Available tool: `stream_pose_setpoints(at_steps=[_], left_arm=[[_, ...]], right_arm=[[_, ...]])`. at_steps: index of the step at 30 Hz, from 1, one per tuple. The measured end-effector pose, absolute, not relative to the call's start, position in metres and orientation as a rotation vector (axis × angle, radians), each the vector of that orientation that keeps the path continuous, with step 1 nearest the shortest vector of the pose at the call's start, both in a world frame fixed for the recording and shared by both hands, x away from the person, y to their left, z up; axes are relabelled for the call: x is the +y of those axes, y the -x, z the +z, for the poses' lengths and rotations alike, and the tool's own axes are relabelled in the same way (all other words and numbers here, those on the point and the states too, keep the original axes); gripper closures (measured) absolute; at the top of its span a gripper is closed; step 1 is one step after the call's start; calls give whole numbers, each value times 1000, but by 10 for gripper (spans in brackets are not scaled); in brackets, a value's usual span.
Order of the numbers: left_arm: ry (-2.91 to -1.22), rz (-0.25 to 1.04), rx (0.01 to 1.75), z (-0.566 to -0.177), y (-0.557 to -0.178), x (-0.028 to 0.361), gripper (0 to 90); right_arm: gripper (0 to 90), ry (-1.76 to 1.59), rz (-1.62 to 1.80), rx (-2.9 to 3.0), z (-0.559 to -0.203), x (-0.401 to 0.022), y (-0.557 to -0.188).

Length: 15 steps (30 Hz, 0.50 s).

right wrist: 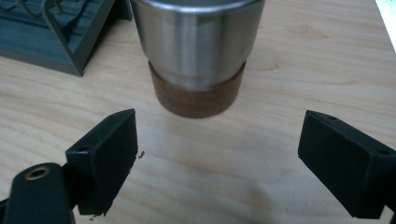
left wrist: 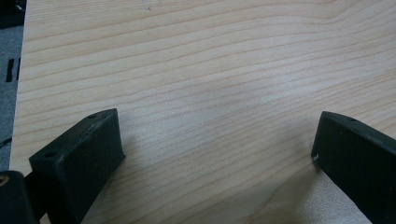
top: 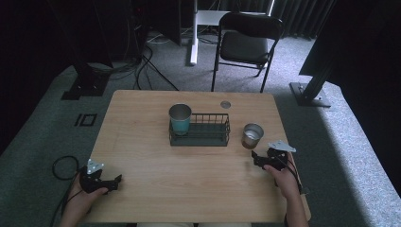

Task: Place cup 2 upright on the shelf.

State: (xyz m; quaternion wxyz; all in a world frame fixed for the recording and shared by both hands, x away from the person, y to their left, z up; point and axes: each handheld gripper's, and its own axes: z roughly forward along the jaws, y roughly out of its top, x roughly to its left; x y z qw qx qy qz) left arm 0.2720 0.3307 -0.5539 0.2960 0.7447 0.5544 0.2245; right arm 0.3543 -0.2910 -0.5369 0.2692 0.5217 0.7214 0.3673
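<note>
- Right gripper [top: 257,157]: black two-jaw tool in the person's right hand [top: 283,176], low over the near right part of the table. Jaws stand wide apart, nothing between them; seen likewise in the right gripper view [right wrist: 219,140].
- Steel cup with brown band round its base [right wrist: 198,51]: short round tumbler, upright, directly ahead of the right gripper's open jaws and near them, not touched. In the high view [top: 252,135] it stands on the table just right of the rack.
- Handling, as a judgement: rigid, fairly light, apparently empty; smooth metal wall likely slippery. Best hold is across the lower body, near or on the brown band, jaws square to the wall.
- Left gripper [top: 108,182]: black two-jaw tool in the person's left hand [top: 85,194], at the near left edge, well apart from both cups. Jaws spread over bare wood [left wrist: 215,135].
- Black wire rack [top: 208,130]: oblong basket mid-table.
- Steel cup with teal lower half [top: 180,118]: upright in the rack's left end.
- Light wooden table [top: 189,184]: bears everything listed.
</note>
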Motion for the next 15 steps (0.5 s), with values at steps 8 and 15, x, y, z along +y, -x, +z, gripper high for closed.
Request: stream_pose_setpoints(at_steps=[8,15], left_arm=[[-1981,597,1475,-554,-272,331,25],[-1981,597,1475,-554,-272,331,25]], right_arm=[[119,-1408,1012,1922,-538,-288,-364],[119,-1408,1057,1900,-536,-286,-371]])
